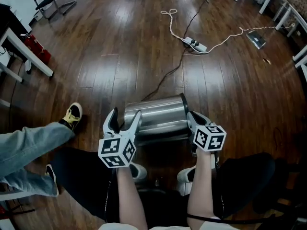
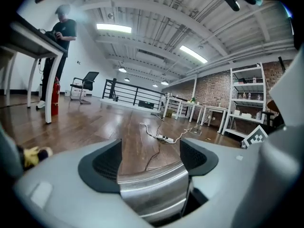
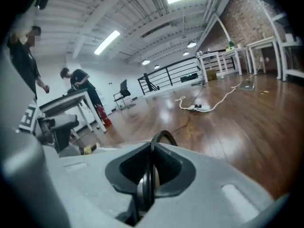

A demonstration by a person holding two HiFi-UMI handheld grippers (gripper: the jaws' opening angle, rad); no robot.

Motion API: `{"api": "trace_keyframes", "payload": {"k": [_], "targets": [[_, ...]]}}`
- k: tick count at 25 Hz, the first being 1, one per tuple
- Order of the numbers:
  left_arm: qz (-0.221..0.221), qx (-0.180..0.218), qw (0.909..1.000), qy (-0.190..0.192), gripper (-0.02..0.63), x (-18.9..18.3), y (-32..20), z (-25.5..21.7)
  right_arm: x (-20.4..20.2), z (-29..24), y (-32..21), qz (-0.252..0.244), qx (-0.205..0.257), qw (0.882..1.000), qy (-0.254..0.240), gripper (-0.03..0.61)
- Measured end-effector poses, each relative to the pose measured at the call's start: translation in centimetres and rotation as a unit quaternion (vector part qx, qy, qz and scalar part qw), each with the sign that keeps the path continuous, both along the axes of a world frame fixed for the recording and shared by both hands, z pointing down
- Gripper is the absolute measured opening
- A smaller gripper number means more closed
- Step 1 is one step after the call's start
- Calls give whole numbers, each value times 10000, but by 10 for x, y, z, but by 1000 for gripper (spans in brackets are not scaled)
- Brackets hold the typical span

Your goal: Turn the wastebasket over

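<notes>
A shiny steel wastebasket (image 1: 156, 116) lies on its side on the wooden floor, straight in front of me. My left gripper (image 1: 123, 119) stands open at the basket's left end. In the left gripper view the steel wall (image 2: 152, 194) fills the gap between the wide jaws of that gripper (image 2: 151, 160). My right gripper (image 1: 193, 122) is at the basket's right end. In the right gripper view its jaws (image 3: 151, 167) are shut on the thin black rim (image 3: 162, 137) of the wastebasket.
A power strip (image 1: 194, 43) with a white cable and a dark cord lies on the floor beyond the basket. A person's leg in jeans (image 1: 29, 147) with a yellow shoe (image 1: 73, 115) reaches in from the left. White table legs (image 1: 29, 54) stand at far left and white tables (image 1: 283, 8) at far right.
</notes>
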State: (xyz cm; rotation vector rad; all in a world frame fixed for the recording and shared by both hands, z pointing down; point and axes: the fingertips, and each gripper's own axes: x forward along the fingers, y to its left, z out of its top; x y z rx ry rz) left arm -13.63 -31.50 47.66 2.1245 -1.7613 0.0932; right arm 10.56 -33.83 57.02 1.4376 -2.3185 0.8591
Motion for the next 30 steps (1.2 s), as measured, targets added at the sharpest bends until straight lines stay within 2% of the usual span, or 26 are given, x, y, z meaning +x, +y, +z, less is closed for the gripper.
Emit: {"api": "trace_keyframes", "payload": {"k": [2, 4, 5, 8, 9, 11, 12, 16, 18, 19, 21, 25, 27, 30], "targets": [[24, -273, 9996, 22, 408, 1, 0, 13, 21, 23, 3, 247, -265, 9993, 121, 14], [7, -618, 9980, 96, 408, -2, 2, 30, 30, 31, 5, 391, -384, 9984, -152, 15], [-6, -811, 9966, 145, 408, -4, 3, 39, 30, 30, 5, 405, -391, 9982, -195, 17], [-43, -1439, 9886, 434, 399, -10, 10, 73, 25, 25, 3, 231, -372, 9990, 89, 23], [-65, -1612, 9850, 618, 399, -12, 12, 85, 22, 23, 3, 148, -368, 9991, 118, 49], [-147, -1877, 9759, 1101, 407, -16, 18, 108, 20, 17, 1, 21, -368, 9992, 141, 142], [-171, -1992, 9705, 1351, 397, -16, 21, 119, 20, 15, 1, -44, -382, 9990, 216, 156], [5, -2400, 9493, 2029, 283, 0, 33, 151, 22, 27, 11, -317, -742, 9950, 592, 156], [44, -2376, 9437, 2303, 206, 4, 33, 152, 22, 36, 17, -303, -973, 9937, 460, 156], [68, -2352, 9426, 2370, 199, 5, 32, 151, 19, 40, 19, -317, -1064, 9933, 319, 154], [109, -2302, 9469, 2244, 185, 3, 31, 149, 14, 42, 21, -331, -1139, 9929, 63, 97], [200, -1665, 9741, 1518, 147, 2, 16, 114, 21, 43, 17, -241, -1108, 9934, -165, 97], [363, -1427, 9850, 898, 138, 9, 3, 84, 25, 47, 16, -105, -1174, 9913, -593, 100], [651, -1217, 9904, -51, 137, 30, -10, 48, 31, 62, 18, 245, -1290, 9820, -1359, 101]]}}
